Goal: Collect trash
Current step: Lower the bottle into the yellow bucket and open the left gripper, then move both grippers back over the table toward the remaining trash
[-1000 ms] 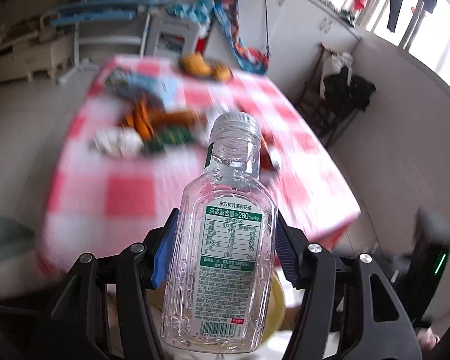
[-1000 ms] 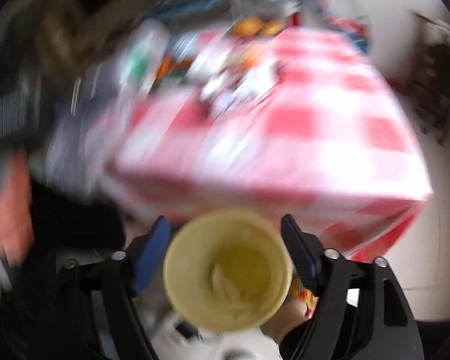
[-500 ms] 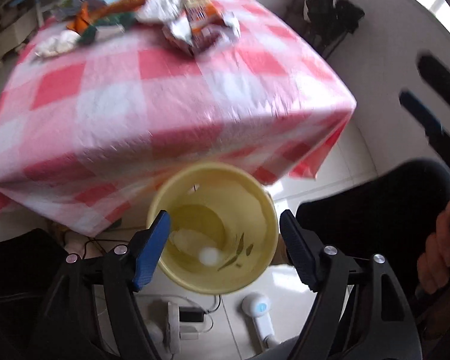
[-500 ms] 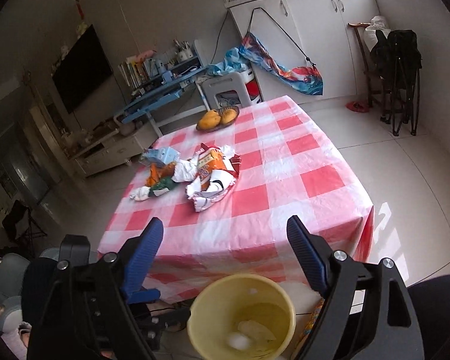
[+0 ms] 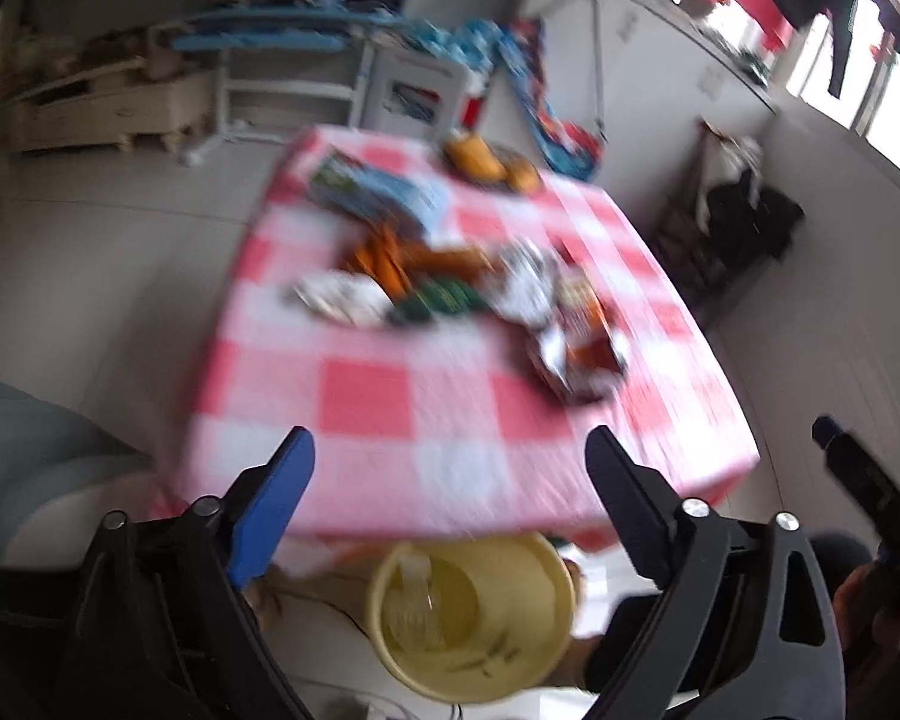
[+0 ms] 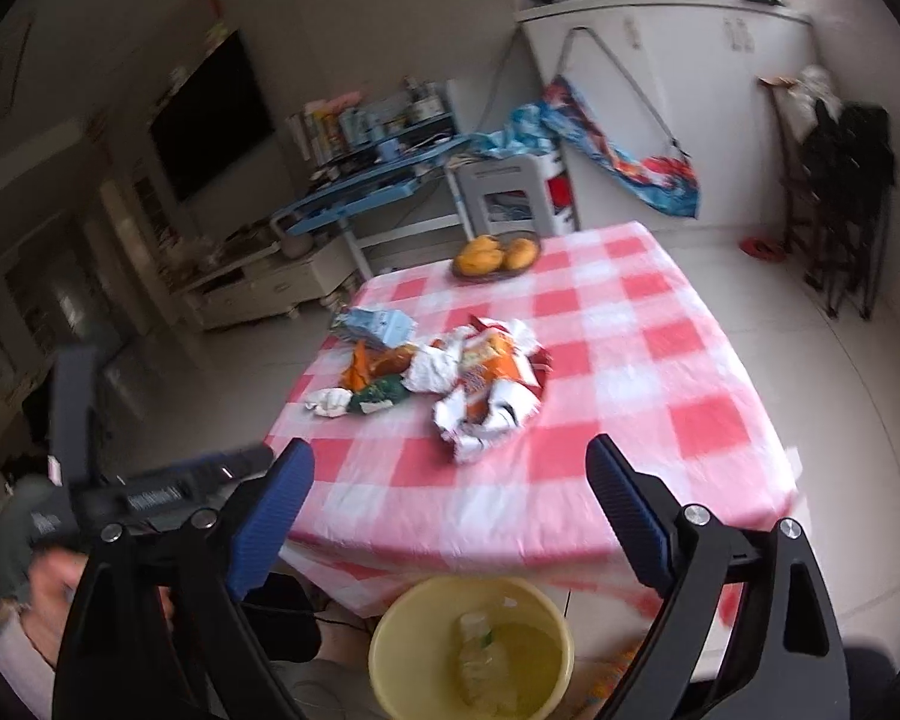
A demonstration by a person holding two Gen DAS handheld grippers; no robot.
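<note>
The left gripper [image 5: 450, 468] stands wide and empty above the round yellow plastic bucket [image 5: 546, 666], its jaws having just been opening; a clear plastic bottle [image 5: 411, 600] lies inside the bucket. The right gripper [image 6: 450, 480] is likewise wide and empty, its jaws just having been opening too, with nothing between them. The step in hand is judged to be the return to the bench for the next piece.

On the red-and-white checked bench [image 6: 660, 396], from left to right, lie a white crumpled tissue [image 6: 330, 401], a small green wrapper [image 6: 381, 394], an orange wrapper [image 6: 381, 360] and a large orange-and-silver crisp bag [image 6: 486, 384]. A bowl of yellow fruit [image 6: 495, 255] at the far edge is probably not trash.

To do it well, each gripper should take the piece on its own side, come down over the crumpled middle of it, and close fully, since foil slips
</note>
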